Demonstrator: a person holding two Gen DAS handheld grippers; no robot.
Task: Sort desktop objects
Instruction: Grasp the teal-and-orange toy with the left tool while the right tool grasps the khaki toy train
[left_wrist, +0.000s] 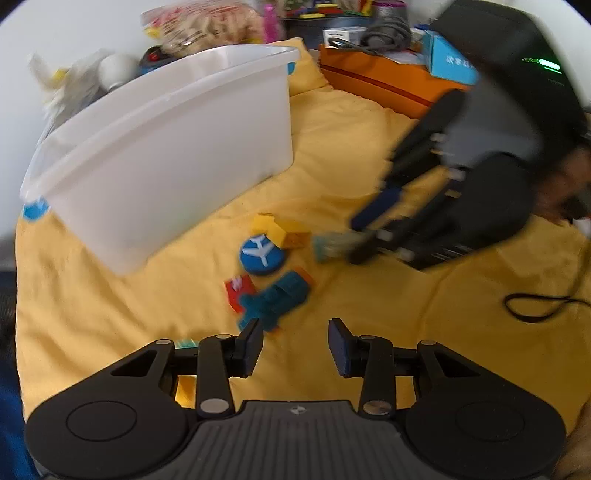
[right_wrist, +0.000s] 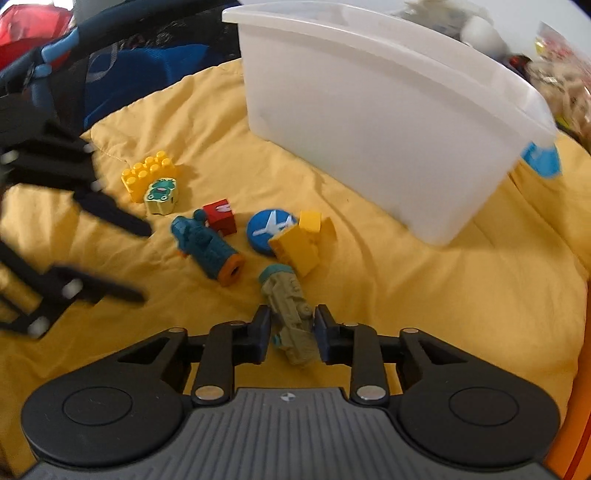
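Note:
Small toys lie on a yellow cloth (right_wrist: 406, 302) in front of a white plastic bin (right_wrist: 388, 110). My right gripper (right_wrist: 291, 332) has its jaws around an olive-green toy train (right_wrist: 290, 314) that rests on the cloth; they look closed on it. Beyond it lie a yellow block (right_wrist: 301, 243), a blue airplane disc (right_wrist: 269, 229), a teal toy with an orange end (right_wrist: 208, 245), a red block (right_wrist: 221, 216), and a yellow brick with a green frog piece (right_wrist: 153, 181). My left gripper (left_wrist: 295, 345) is open and empty, just short of the teal toy (left_wrist: 275, 299).
The bin (left_wrist: 166, 147) stands at the back left in the left wrist view. An orange box (left_wrist: 388, 81) and cluttered items sit behind the cloth. A black cable (left_wrist: 535, 306) lies at the right. Blue fabric (right_wrist: 129, 81) lies beyond the cloth's left edge.

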